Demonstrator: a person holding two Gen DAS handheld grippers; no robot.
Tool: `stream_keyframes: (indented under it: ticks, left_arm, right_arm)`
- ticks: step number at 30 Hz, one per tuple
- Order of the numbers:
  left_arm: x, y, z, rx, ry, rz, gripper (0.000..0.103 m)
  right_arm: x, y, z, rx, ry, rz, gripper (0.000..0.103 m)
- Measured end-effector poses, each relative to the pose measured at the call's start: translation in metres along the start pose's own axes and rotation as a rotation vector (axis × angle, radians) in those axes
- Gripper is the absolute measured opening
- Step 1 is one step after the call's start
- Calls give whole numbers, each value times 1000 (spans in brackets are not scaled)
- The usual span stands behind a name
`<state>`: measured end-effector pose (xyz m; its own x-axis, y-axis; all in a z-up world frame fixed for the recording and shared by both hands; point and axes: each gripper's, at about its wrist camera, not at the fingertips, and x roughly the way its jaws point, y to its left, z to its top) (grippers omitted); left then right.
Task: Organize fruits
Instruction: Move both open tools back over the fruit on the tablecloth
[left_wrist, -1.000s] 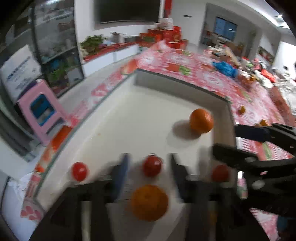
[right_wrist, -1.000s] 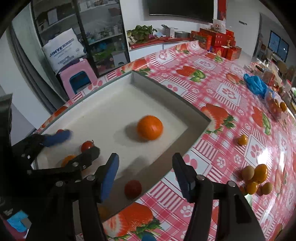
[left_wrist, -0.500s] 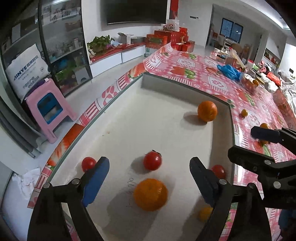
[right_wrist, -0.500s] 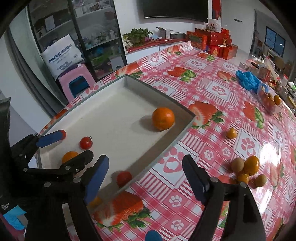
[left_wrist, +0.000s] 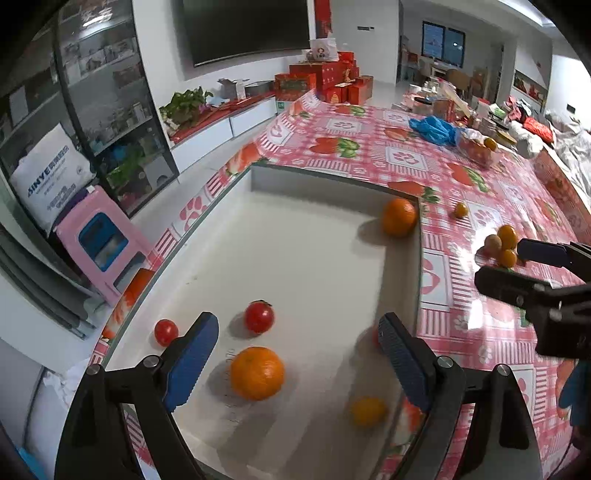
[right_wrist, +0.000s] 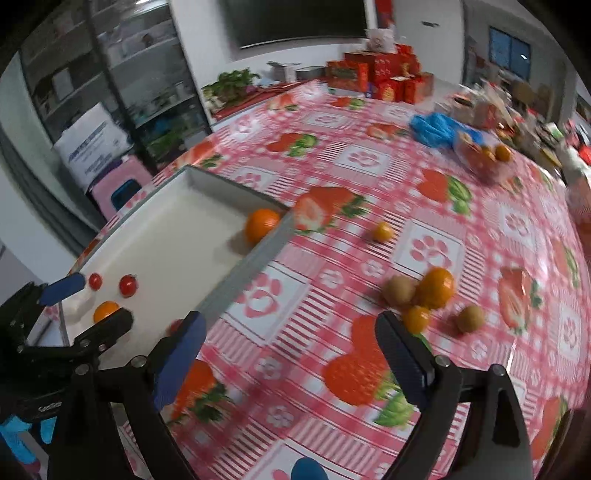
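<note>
Now: both grippers emptied over tray (left_wrist: 402, 280).
Left gripper (left_wrist: 299, 354) fingers spread; right gripper (right_wrist: 288, 347) opening, empty, swung towards loose fruit (right_wrist: 432, 291) on table (right_wrist: 369, 177).

The room is bright, with light coming from lamps up on the ceiling. The white tray (left_wrist: 314, 236) looks pale and a bit shiny. Each fruit has a soft dark shadow beside it, like the big orange (left_wrist: 258, 373). The left view is mostly sharp. The right view is smeary, and the tablecloth (right_wrist: 424, 206) and the small fruits (right_wrist: 424, 295) look fuzzy. Both pictures bend like a fishbowl, and the corners are black.
</note>
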<state>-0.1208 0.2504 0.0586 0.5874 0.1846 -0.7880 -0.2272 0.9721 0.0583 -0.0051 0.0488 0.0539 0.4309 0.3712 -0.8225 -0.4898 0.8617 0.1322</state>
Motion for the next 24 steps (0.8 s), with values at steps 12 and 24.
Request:
stream_keyframes:
  ticks: [12, 24]
  left_arm:
    - [-22, -50, 6, 110, -10, -12, 90]
    - [-32, -90, 15, 147, 17, -49, 90]
  right_arm:
    - [-13, -68, -24, 174, -12, -27, 103]
    - [-26, -135, -48, 346, -27, -57, 103]
